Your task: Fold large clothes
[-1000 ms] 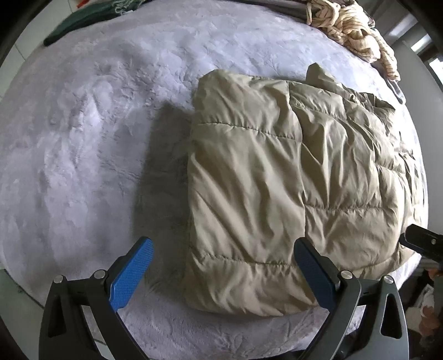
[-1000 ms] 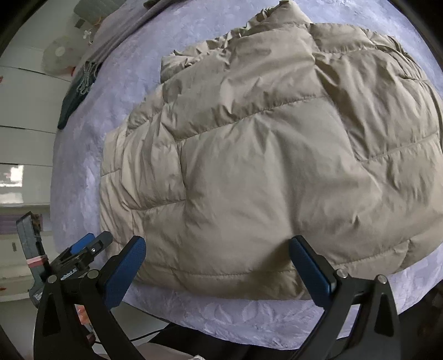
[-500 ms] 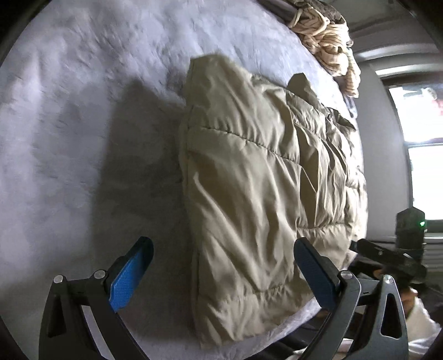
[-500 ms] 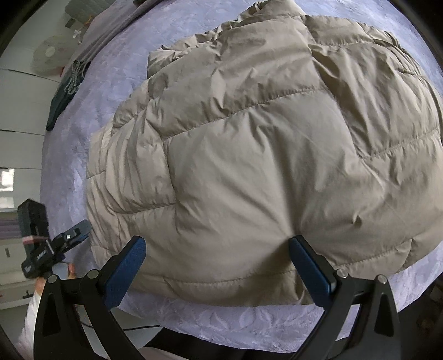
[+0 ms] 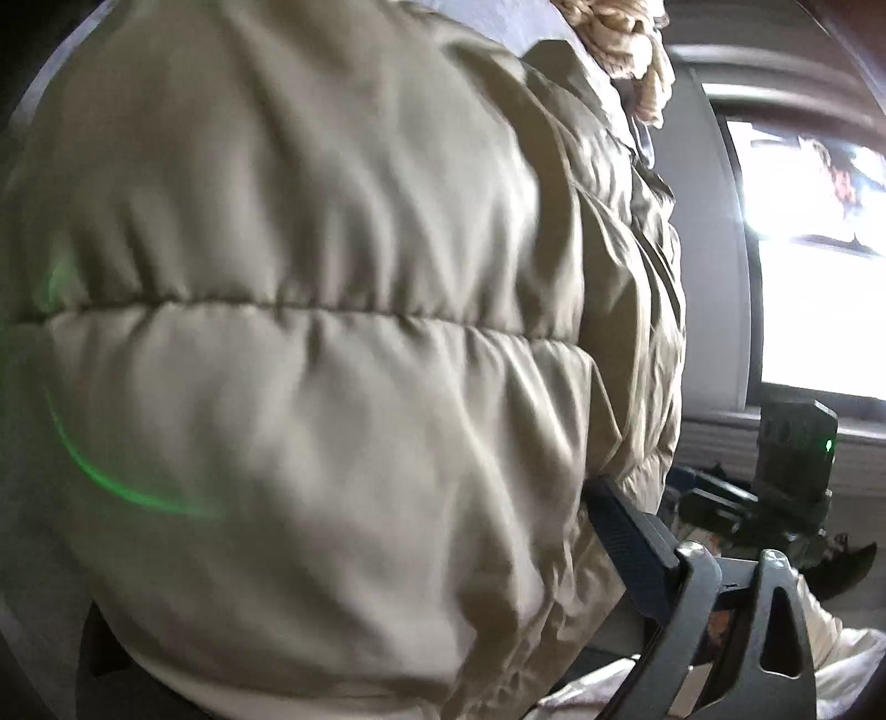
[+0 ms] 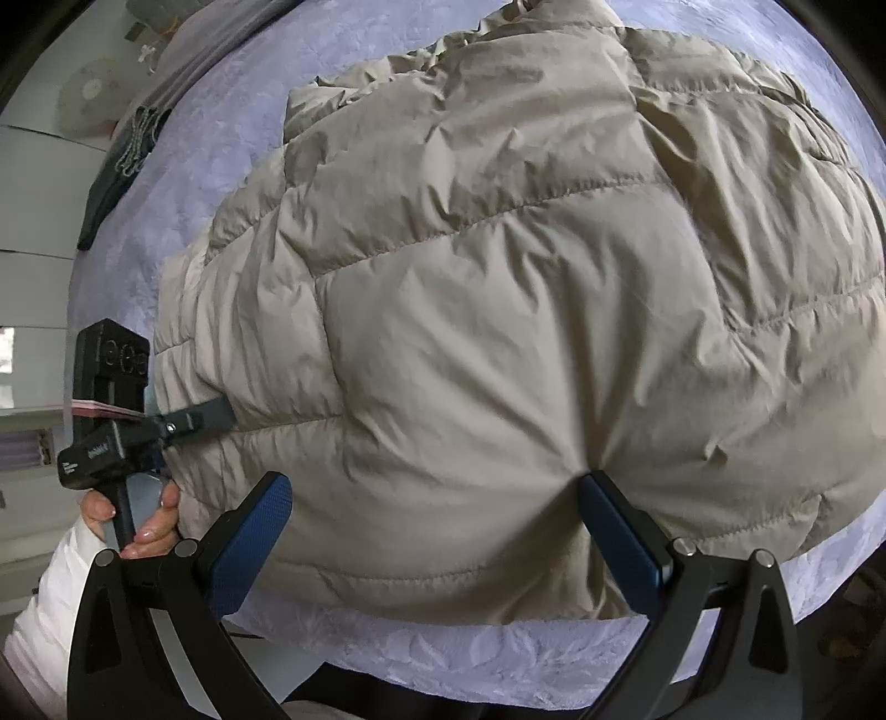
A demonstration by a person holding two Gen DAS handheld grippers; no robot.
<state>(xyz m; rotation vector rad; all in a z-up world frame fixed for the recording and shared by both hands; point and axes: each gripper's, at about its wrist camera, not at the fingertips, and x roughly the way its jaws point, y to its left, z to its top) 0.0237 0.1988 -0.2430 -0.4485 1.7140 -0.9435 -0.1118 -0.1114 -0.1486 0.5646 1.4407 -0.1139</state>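
Note:
A beige puffer jacket [image 6: 498,310] lies folded on the bed and fills both views. My left gripper [image 5: 443,493] is pushed into the jacket's side edge, and its jaws are closing with the padded cloth [image 5: 332,343] between them. Only one of its fingers [image 5: 626,531] shows; the jacket hides the other. In the right wrist view the left gripper [image 6: 188,423] touches the jacket's left edge. My right gripper [image 6: 437,531] stands open over the near hem, one of its fingers [image 6: 614,531] denting the cloth.
The lavender bed cover [image 6: 498,653] shows around the jacket. A cream knitted garment [image 5: 626,39] lies at the far edge and a dark green garment [image 6: 105,188] at the far left. A bright window [image 5: 819,249] is at the right. A hand [image 6: 149,520] holds the left gripper's handle.
The left gripper has sunk and moved in against the jacket's side edge, which now fills its view. The right gripper has stayed over the near hem.

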